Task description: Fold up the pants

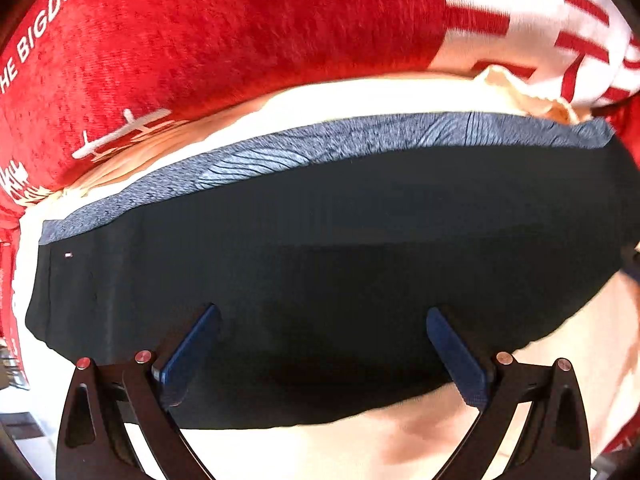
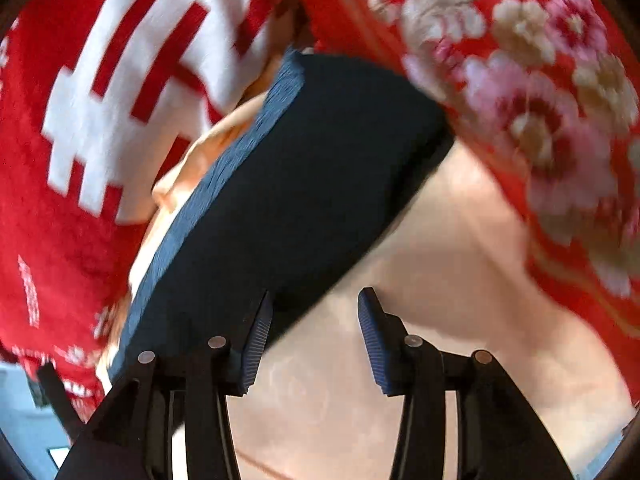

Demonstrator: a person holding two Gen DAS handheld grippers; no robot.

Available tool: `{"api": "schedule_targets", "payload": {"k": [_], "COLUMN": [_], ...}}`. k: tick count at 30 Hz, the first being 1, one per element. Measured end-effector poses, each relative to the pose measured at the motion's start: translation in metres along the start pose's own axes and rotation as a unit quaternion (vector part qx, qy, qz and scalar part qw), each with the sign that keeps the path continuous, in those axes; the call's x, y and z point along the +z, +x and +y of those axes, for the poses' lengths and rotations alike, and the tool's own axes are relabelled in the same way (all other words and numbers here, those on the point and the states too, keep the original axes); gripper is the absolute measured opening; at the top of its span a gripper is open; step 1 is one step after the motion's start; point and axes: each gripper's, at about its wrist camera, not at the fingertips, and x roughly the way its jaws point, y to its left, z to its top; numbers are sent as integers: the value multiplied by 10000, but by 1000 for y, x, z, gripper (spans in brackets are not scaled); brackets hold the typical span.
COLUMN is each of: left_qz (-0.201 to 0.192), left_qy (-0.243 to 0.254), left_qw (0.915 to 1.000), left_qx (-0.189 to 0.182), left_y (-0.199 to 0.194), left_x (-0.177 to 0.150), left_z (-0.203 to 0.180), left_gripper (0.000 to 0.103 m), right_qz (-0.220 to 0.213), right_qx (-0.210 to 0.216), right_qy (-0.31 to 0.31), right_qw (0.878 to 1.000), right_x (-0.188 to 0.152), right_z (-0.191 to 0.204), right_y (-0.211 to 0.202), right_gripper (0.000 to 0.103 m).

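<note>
The pants [image 1: 320,240] lie folded into a dark, wide bundle on a cream sheet [image 1: 360,448], their blue-grey waistband [image 1: 320,144] along the far edge. My left gripper [image 1: 323,314] hovers over the near half of the bundle, open wide, with nothing between its blue pads. In the right wrist view the pants [image 2: 300,168] run diagonally, waistband [image 2: 240,168] to the left. My right gripper [image 2: 316,298] is at their near right edge with a gap between its fingers. Only cream sheet [image 2: 440,280] shows in that gap, and the left fingertip [image 2: 262,320] overlaps the pants' edge.
A red blanket with white lettering and a white pattern [image 1: 240,32] is bunched just beyond the waistband, and it also shows on the left [image 2: 60,220]. A red floral blanket [image 2: 540,120] lies at the right, close to the pants' far corner.
</note>
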Motion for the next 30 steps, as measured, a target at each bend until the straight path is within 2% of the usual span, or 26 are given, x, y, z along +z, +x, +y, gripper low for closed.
{"api": "schedule_targets", "payload": {"k": [1,6,8,11,14,18,20,24,30], "left_qz": [11,7,-23,-16,-3,-64,-74,7,237], "left_qy": [-15,-144,-62,-42,-90,-79,-87,-178,-590], "left_qw": [10000,9998,9999,9999,9999,9998,9998,9998,9976], "left_qx": [66,128,154,126,103,151,145,72,-266], "left_y": [3,8,13,13,12,7,6,6,14], "left_x": [-2,-4,0,1,1,-4,-5,-5,-6], "left_z": [-4,-4,-1,-1,-2,-7,-5,-3,12], "left_gripper": [103,103,103,103,103,103,103,103,103], "right_qz": [5,-72,-77,-87,53,378,442,410,226], "right_qx": [-59,-533,-548,-368,-16,607,809,945,1026], "right_qy": [-10,-743,-807,-552,-417,-245,-209,-58,162], "right_qw": [10000,9958,9952,9978,9991,9971,9955,9947,9943], "right_x": [5,9,9,4,-3,-19,-23,-24,-14], "right_z": [0,15,10,1,-8,-19,-20,-11,-22], "right_y": [-1,17,18,11,5,9,11,18,15], "right_gripper": [12,11,11,13,13,36,36,36,36]}}
